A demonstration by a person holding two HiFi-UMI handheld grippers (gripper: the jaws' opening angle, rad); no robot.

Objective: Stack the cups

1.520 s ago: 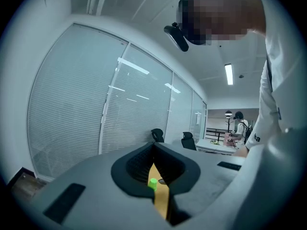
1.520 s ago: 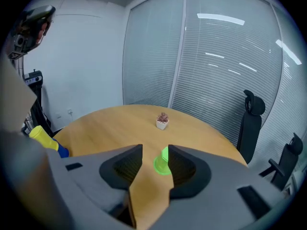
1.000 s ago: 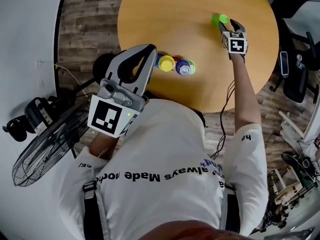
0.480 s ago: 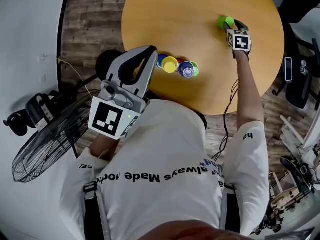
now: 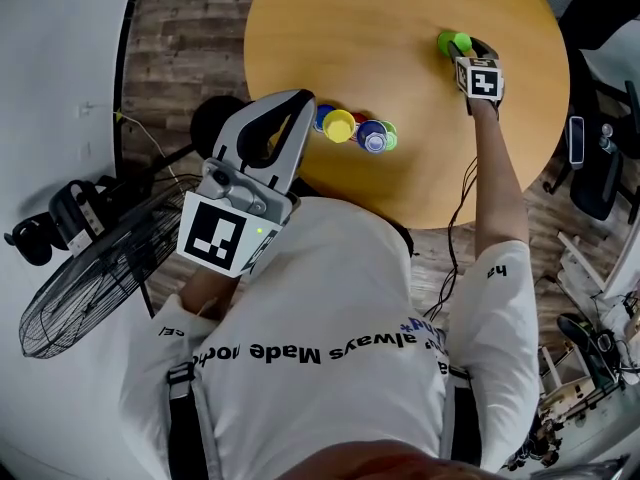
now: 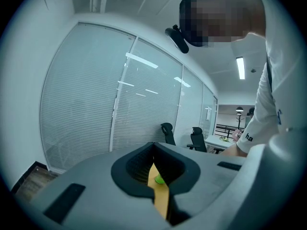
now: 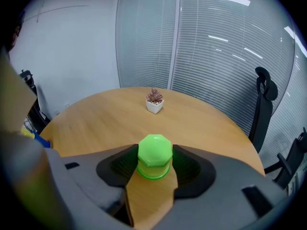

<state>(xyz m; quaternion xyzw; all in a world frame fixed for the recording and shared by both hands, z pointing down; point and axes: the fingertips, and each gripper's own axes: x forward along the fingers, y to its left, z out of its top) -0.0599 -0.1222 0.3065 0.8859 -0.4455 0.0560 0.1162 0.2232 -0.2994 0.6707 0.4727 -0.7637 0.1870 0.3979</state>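
Observation:
A green cup (image 7: pixel 155 153) stands upside down on the round wooden table (image 5: pixel 400 183), far right. My right gripper (image 7: pixel 154 163) is shut on it, a pad against each side; the head view shows this cup (image 5: pixel 447 40) just beyond the gripper (image 5: pixel 463 48). A cluster of cups sits near the table's near edge: blue (image 5: pixel 322 117), yellow (image 5: pixel 339 126), another blue one (image 5: pixel 371 138) and a green one (image 5: pixel 388 134). My left gripper (image 5: pixel 300 99) is held up beside the cluster, shut with nothing in it. Through its narrow slit (image 6: pixel 154 150) a bit of table shows.
A small potted plant (image 7: pixel 154 101) stands at the table's far edge. Office chairs (image 5: pixel 590 148) are to the right of the table, one of them (image 7: pixel 263 104) by the glass wall. A floor fan (image 5: pixel 90 288) stands on the left.
The right gripper has edged slightly farther along the table around the green cup. The left gripper and the cluster of cups stay where they were.

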